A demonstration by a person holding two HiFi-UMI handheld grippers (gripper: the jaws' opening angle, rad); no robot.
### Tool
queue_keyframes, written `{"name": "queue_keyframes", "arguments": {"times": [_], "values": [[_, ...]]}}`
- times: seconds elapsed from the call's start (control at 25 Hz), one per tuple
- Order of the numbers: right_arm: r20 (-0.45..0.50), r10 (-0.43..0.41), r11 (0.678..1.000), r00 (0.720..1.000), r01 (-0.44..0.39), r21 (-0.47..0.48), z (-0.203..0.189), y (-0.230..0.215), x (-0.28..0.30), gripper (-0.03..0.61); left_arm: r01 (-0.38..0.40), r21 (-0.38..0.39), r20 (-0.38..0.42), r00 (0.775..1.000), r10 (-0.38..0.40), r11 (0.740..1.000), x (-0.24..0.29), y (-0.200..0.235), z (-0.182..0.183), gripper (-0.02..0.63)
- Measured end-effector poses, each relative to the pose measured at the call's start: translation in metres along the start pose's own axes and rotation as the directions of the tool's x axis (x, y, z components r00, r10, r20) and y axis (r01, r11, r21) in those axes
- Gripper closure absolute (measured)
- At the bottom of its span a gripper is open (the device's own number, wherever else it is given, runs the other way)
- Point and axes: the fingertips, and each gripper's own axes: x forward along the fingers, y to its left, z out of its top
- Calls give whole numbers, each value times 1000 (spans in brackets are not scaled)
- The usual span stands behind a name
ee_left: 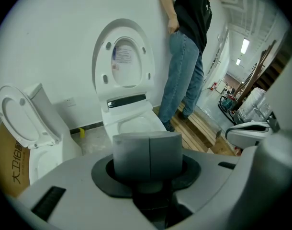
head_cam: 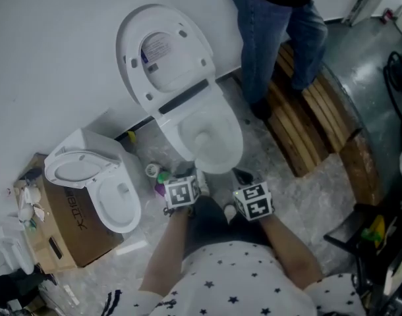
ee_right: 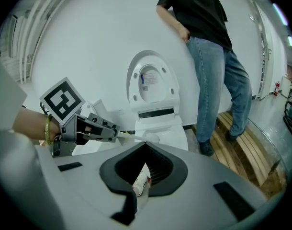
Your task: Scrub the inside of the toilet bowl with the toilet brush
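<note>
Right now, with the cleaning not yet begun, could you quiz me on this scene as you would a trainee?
1. True or false: the lid of the middle toilet is raised.
2. Which gripper has its jaws together? A. the left gripper B. the right gripper C. both
3. How many toilets show in the head view?

Key:
1. True.
2. A. The right gripper's jaws are apart.
3. Two: the middle toilet and a smaller toilet on a cardboard box.
</note>
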Motion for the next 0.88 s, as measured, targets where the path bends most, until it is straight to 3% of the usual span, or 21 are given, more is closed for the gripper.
{"name": "queue_keyframes", "arguments": {"times": [0.52,0.88], "values": [[38,62,995,997,-59,-77,-11,15,-40,572,-21,-35,47,999,22,999,-53,-19,-23,462],[59,79,997,995,-79,-14,-15,7,-48,572,-20,-22,66,998,22,1000,-69,-32,-40,462]]}}
